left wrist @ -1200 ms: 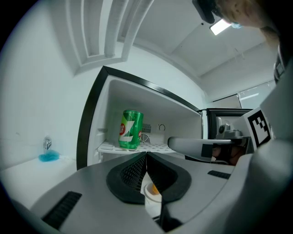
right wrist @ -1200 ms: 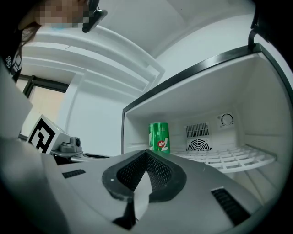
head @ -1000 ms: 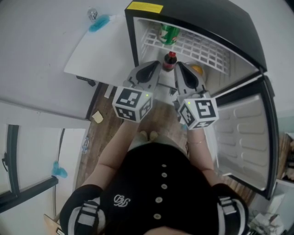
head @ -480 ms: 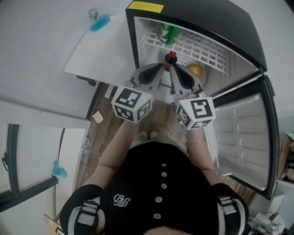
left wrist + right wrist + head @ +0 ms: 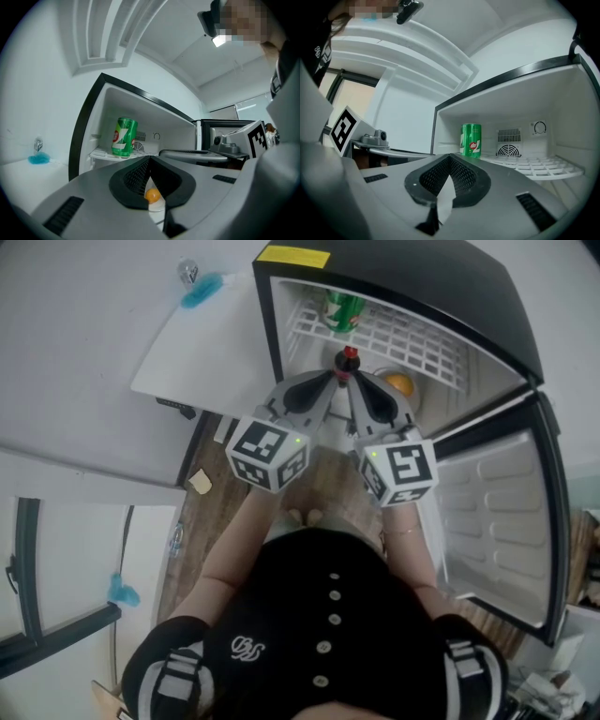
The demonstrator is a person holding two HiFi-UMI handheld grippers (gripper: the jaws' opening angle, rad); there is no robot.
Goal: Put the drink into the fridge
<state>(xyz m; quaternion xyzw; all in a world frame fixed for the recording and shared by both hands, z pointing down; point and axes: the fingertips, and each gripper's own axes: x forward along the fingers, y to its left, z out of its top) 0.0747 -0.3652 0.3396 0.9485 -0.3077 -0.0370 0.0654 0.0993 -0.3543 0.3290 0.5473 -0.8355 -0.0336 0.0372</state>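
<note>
Right now both grippers reach toward the open fridge (image 5: 403,273), side by side in the head view, with their noses at its opening. The left gripper (image 5: 150,158) has its jaws pressed together at the tips and nothing is clamped between them. Through the narrow slit beneath the tips an orange (image 5: 152,195) shows, lying lower down in the fridge. The right gripper (image 5: 450,158) is likewise closed tip to tip and empty (only a white surface shows through its slit).

The drink, a dark bottle (image 5: 348,362) with a red cap, stands upright inside the fridge, below the white wire shelf (image 5: 417,345). In the head view it appears just beyond the two gripper noses and between them. Whether either nose touches it cannot be told, and neither gripper view shows it.

A green can (image 5: 343,307) stands upright on the wire shelf, toward the left wall. The orange lies near the bottle, to its right. The fridge door (image 5: 511,521) is swung wide open at the right, its ribbed white inner face toward the camera. Left of the fridge, a white counter (image 5: 211,348) carries a small blue object (image 5: 202,287) at its far edge, and wooden floor (image 5: 211,512) shows below it.
</note>
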